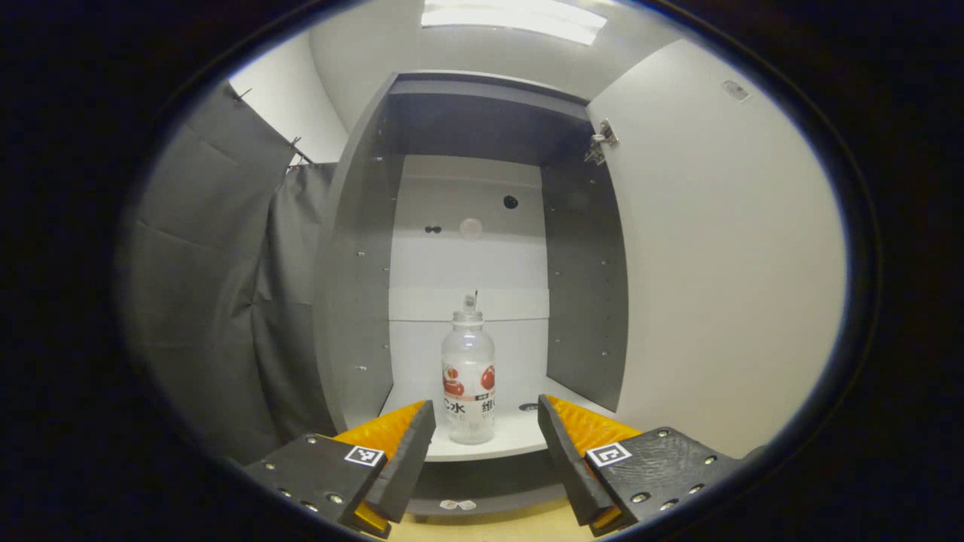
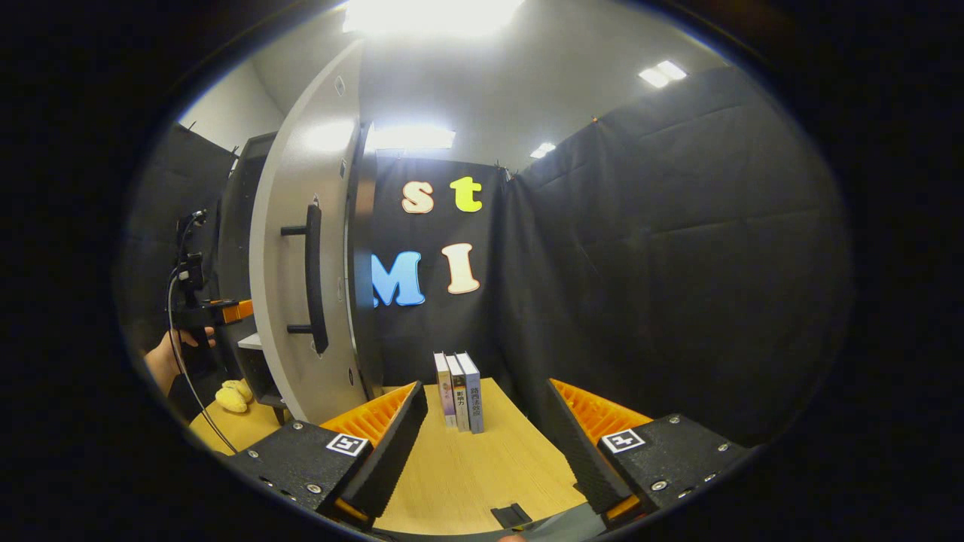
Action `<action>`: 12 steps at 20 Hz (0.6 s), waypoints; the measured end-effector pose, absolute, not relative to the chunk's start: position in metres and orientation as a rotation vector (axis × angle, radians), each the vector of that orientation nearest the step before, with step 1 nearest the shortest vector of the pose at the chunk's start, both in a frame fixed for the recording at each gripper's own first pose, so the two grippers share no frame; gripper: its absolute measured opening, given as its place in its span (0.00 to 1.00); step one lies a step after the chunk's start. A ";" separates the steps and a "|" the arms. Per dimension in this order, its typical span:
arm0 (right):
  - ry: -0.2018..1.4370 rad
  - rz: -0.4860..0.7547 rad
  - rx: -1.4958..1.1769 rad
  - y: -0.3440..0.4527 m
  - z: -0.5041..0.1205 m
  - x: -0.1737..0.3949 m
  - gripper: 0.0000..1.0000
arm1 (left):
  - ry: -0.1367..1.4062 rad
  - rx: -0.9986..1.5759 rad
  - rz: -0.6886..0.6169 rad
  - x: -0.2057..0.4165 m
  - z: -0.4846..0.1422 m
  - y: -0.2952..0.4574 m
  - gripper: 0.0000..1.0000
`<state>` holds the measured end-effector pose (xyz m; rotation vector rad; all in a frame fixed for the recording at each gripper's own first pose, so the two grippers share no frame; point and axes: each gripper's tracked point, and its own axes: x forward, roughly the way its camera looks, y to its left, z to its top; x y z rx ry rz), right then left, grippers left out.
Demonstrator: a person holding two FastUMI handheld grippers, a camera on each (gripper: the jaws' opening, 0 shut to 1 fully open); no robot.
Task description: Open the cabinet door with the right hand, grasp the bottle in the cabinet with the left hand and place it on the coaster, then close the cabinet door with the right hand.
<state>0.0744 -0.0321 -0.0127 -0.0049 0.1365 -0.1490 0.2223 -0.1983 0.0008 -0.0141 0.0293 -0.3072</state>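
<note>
The bottle (image 1: pixel 468 380) stands upright near the front edge of the cabinet shelf (image 1: pixel 520 440), centred between the spread fingers of the left tool (image 1: pixel 486 444), which is released and short of contact. The cabinet door (image 1: pixel 723 256) stands swung wide. The step in hand appears to be the grasp: the operator advances straight, keeps both pads level with the label, and closes only once the body sits fully between them. The right tool (image 2: pixel 486 444) hangs released above the bench (image 2: pixel 467 467), near the books (image 2: pixel 459 391).
</note>
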 end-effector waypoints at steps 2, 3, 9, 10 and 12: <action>0.151 -0.167 0.002 -0.039 -0.019 0.072 0.96 | 0.027 0.000 -0.296 0.243 -0.004 -0.200 0.82; 0.157 -0.175 0.006 -0.042 -0.022 0.072 0.96 | 0.031 0.005 -0.294 0.251 -0.008 -0.203 0.82; 0.193 -0.202 0.043 -0.051 -0.041 0.081 0.96 | 0.071 -0.002 -0.298 0.288 -0.020 -0.210 0.82; 0.199 -0.203 0.046 -0.051 -0.044 0.084 0.96 | 0.076 0.004 -0.294 0.293 -0.021 -0.211 0.85; 0.208 -0.199 0.052 -0.050 -0.048 0.086 0.96 | 0.093 0.001 -0.287 0.304 -0.026 -0.214 0.82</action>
